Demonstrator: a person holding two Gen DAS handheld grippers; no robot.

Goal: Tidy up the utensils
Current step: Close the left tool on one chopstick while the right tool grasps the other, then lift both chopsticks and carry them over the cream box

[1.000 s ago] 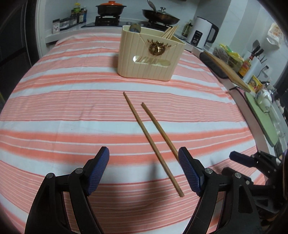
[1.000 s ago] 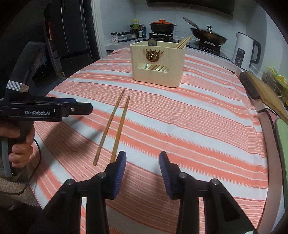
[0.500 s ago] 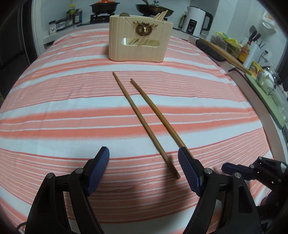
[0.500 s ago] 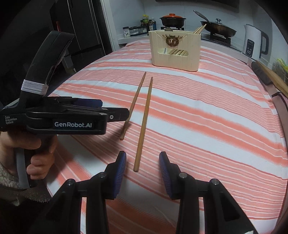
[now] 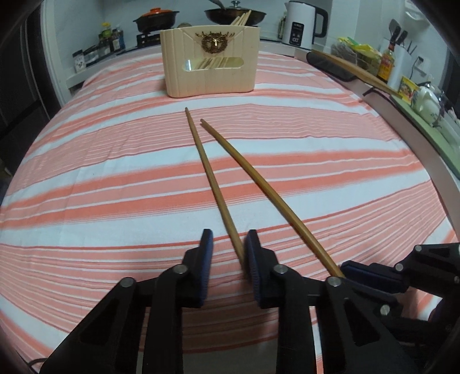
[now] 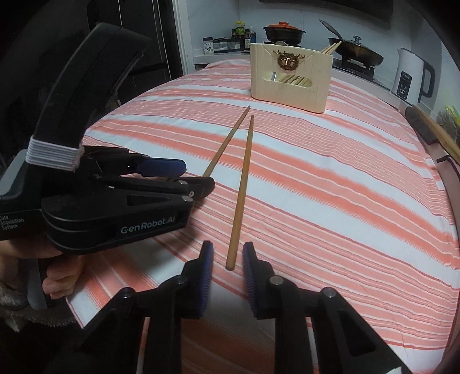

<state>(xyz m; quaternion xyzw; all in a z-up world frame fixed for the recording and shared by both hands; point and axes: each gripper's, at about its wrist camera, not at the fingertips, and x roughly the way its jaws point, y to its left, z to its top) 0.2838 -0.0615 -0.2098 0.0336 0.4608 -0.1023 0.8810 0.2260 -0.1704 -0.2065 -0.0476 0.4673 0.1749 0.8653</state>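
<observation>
Two wooden chopsticks lie side by side on the striped cloth. The left chopstick runs with its near end between my left gripper's pads, against the right pad; the jaws are narrowed but still apart. The right chopstick ends just in front of my right gripper, whose jaws stand apart either side of its tip; that gripper shows at the lower right of the left wrist view. A cream utensil holder with several chopsticks in it stands at the far end.
The table's cloth is pink and white striped. A white kettle, pots on a stove and a wooden board are beyond and right of the table. The table's near edge lies just below both grippers.
Both grippers have moved down and forward to the chopsticks' near ends. My left gripper's jaws have narrowed from wide open around the left chopstick.
</observation>
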